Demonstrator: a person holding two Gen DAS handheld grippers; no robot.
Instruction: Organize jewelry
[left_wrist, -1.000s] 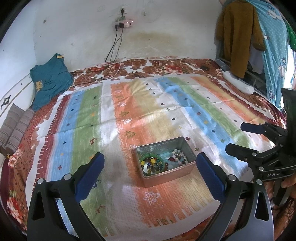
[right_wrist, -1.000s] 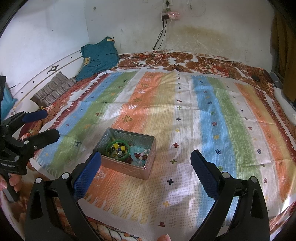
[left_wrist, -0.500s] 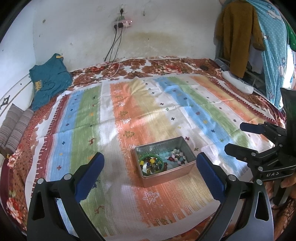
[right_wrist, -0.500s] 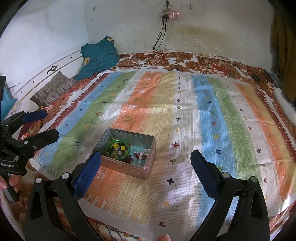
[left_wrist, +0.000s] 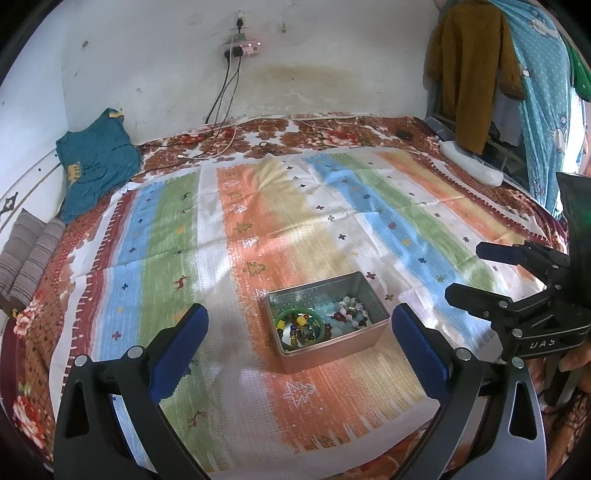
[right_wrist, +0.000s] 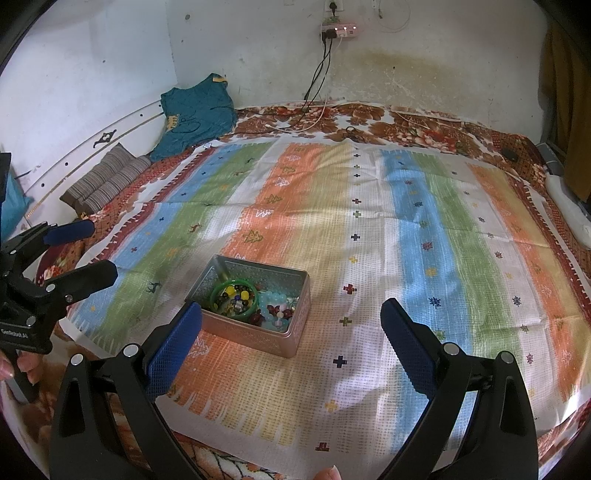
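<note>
Our rectangular metal tin (left_wrist: 364, 334) of mixed beads and a green bangle (left_wrist: 300, 328) sits near us on the striped bedspread (left_wrist: 258, 206). Left claw (left_wrist: 299, 341) and right claw (right_wrist: 291, 334) hover, jaws wide, empty. Risk: tipping the tin on soft bedding, scattering beads.

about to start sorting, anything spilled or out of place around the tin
Nothing looks spilled. The jewelry, a green bangle and loose beads, all sits heaped together inside the open tin, which rests flat on the striped cloth. Both grippers, left and right, are open and empty.
</note>
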